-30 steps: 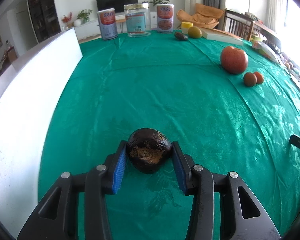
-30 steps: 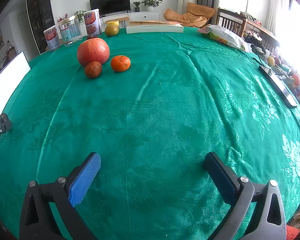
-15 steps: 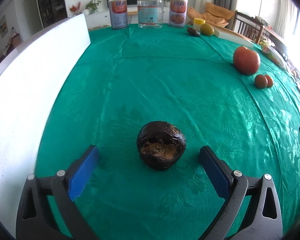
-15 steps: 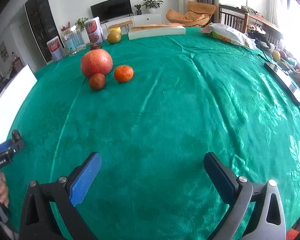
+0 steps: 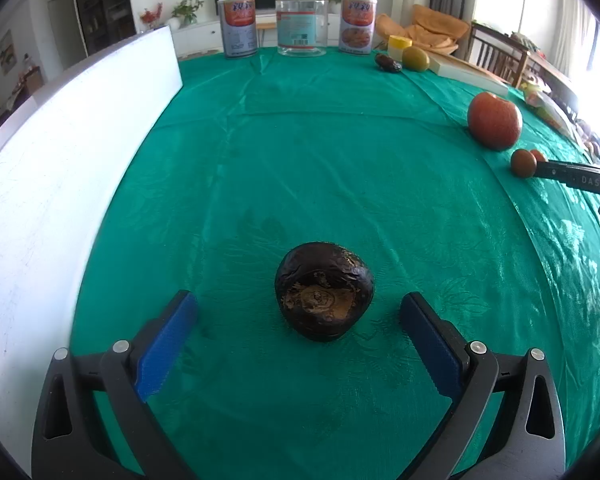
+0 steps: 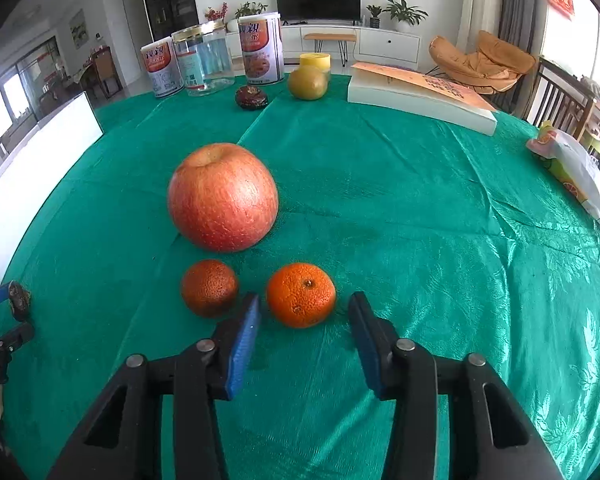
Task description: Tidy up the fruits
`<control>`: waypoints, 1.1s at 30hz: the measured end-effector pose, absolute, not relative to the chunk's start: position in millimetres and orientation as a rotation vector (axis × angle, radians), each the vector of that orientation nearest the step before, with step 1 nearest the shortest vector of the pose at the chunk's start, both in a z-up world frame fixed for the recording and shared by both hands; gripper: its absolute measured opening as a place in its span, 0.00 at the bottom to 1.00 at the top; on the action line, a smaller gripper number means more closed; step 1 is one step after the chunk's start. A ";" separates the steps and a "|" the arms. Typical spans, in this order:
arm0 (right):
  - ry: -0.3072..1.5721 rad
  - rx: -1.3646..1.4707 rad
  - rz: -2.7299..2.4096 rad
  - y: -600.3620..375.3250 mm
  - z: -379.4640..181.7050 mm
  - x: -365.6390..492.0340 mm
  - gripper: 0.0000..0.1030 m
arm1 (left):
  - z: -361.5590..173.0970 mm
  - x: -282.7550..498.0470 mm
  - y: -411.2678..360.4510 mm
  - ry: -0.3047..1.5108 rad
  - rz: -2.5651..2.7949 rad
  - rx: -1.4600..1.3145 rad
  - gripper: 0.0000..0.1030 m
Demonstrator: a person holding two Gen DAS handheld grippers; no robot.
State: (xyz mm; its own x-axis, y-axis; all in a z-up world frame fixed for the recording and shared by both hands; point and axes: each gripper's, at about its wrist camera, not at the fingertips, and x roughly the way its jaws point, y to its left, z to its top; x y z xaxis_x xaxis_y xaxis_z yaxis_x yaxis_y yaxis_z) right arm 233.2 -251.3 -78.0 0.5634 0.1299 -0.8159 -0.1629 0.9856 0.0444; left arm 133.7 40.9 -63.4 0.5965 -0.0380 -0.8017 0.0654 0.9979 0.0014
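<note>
A dark wrinkled fruit rests on the green tablecloth between the wide-apart fingers of my left gripper, which is open and touches nothing. In the right wrist view an orange mandarin lies between the fingertips of my right gripper. Its jaws are closing, and a thin gap still shows on each side of the mandarin. A darker mandarin lies just left of the left finger, and a big red apple sits behind both.
A white board stands along the table's left side. Two tins and a clear jar line the far edge, with a green fruit, a small dark fruit, a book and a snack bag nearby.
My left gripper let go of the dark fruit and spread wide. My right gripper travelled across the cloth to the mandarins and its jaws narrowed around the orange one.
</note>
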 end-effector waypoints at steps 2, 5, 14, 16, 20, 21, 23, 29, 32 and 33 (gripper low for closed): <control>0.959 -0.020 0.174 -251.8 -78.6 230.8 0.31 | -63.4 133.6 41.0 0.930 -0.060 0.032 0.99; 0.954 0.038 0.146 -255.3 -70.5 211.2 0.31 | -63.4 133.6 40.9 0.929 -0.060 0.032 0.99; 0.996 0.069 0.221 -196.7 -76.1 98.0 0.32 | -63.4 133.6 41.0 0.929 -0.060 0.031 0.99; 0.936 0.009 0.184 -186.5 -78.5 90.0 0.33 | -63.4 133.5 41.0 0.929 -0.060 0.031 0.99; 0.911 0.009 0.173 -182.9 -81.8 91.9 0.52 | -63.3 133.6 41.8 0.930 -0.066 0.025 0.99; 0.895 -0.002 0.173 -181.7 -82.7 90.3 0.52 | -63.0 133.8 43.0 0.929 -0.071 0.017 0.98; 0.893 -0.022 0.171 -179.2 -83.7 88.2 0.60 | -61.8 133.2 47.0 0.922 -0.090 -0.011 0.98; 0.900 -0.051 0.174 -173.6 -83.8 89.7 0.66 | -59.8 129.7 48.9 0.913 -0.123 -0.019 0.98; 0.895 -0.010 0.195 -178.8 -83.2 89.5 0.67 | -59.7 127.6 40.9 0.909 -0.095 0.050 0.86; 0.892 0.010 0.204 -181.8 -82.9 89.5 0.67 | -57.8 127.1 39.3 0.900 -0.100 0.051 0.74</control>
State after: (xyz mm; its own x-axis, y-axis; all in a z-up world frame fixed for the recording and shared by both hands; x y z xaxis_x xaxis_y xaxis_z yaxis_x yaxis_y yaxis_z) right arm 89.5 -181.8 -82.9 0.6095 0.1807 -0.7719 -0.1723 0.9806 0.0935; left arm 127.1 39.3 -57.8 0.6170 -0.0658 -0.7842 0.1085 0.9941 0.0020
